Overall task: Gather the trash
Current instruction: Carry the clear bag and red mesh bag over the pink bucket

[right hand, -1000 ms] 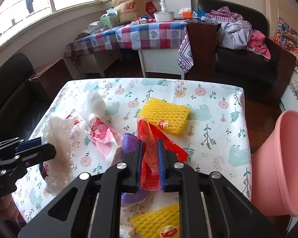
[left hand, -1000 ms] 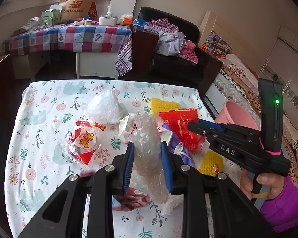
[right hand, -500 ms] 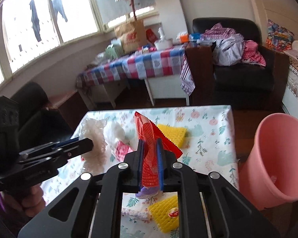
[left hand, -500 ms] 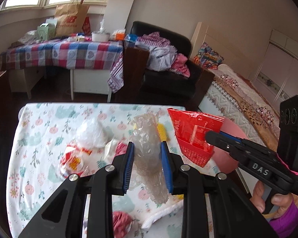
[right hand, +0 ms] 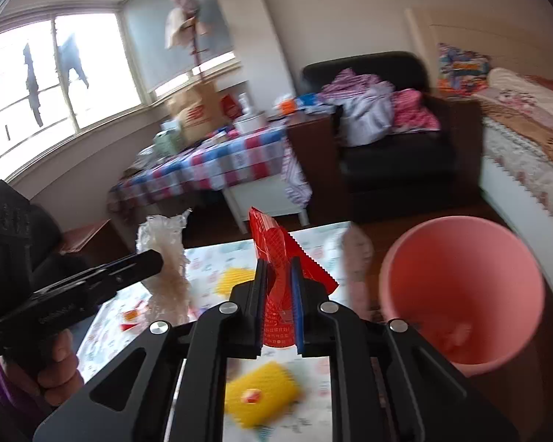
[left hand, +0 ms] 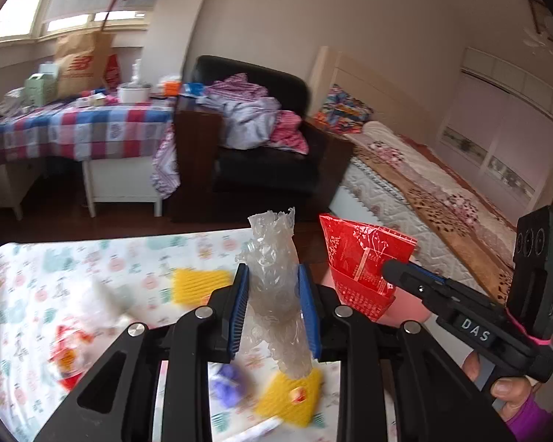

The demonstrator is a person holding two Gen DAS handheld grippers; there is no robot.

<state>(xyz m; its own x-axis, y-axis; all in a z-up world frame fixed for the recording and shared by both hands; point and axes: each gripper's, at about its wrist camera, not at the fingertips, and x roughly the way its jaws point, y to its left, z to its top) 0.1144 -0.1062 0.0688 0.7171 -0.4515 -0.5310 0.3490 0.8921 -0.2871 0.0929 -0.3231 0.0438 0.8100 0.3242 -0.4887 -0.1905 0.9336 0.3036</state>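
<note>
Left gripper (left hand: 272, 307), jaws part-closed, clamps a crumpled clear plastic wrap (left hand: 276, 294) raised above the floral-clothed table (left hand: 73, 258). Right gripper (right hand: 279, 307), jaws nearly together, pinches a red packet (right hand: 276, 258) upright, just left of the pink bin (right hand: 461, 287) beside the table.

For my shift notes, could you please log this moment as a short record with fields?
left gripper: shut on clear crumpled plastic, lifted off the table
right gripper: shut on red wrapper, lifted off the table
bin: pink bucket, right of the table, open top
left on floral tablecloth: yellow foam nets, purple scrap, blurred red-and-white wrapper
</note>
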